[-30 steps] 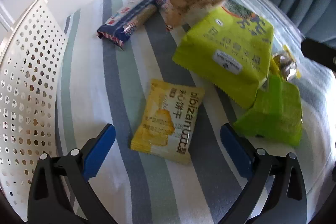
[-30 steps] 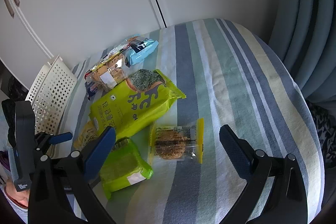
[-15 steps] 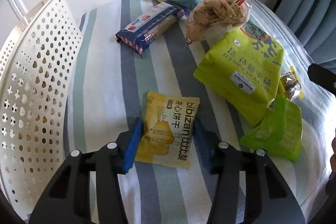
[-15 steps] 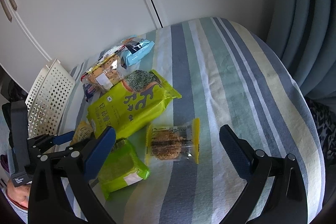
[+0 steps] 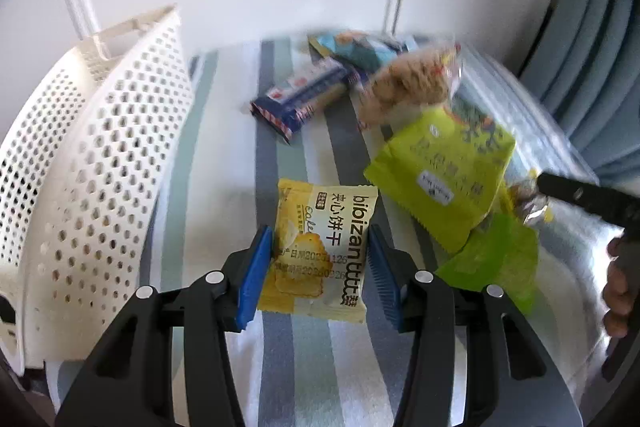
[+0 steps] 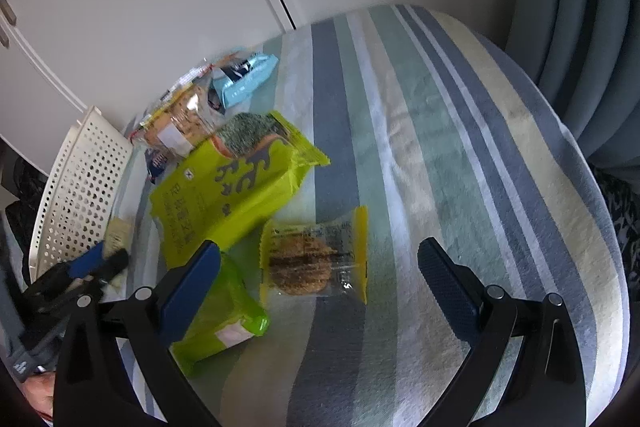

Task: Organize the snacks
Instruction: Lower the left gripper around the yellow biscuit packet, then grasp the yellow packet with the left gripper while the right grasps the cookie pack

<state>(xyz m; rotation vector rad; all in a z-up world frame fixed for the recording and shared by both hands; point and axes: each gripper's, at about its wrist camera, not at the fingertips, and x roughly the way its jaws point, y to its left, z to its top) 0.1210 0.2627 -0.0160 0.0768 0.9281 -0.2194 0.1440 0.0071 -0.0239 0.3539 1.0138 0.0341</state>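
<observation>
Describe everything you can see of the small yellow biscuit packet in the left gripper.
The small yellow biscuit packet is a flat, glossy plastic pillow pack with crimped ends, printed with "bibizan", Chinese characters, date stamps and a biscuit picture. It looks sealed. The left gripper clamps it by both side edges between blue fingers. It sits face-up over the striped cloth; lifted or resting, I cannot tell. The white perforated basket stands to its left.

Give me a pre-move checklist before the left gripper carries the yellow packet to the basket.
1. Left gripper shut on yellow packet: ok.
2. Packet off the cloth: cannot tell.
3. Basket close on the left, opening facing the packet: ok.
4. No snack between packet and basket: ok.
5. Right gripper open, away from the path: ok.
6. Room inside the basket: cannot tell.
</observation>
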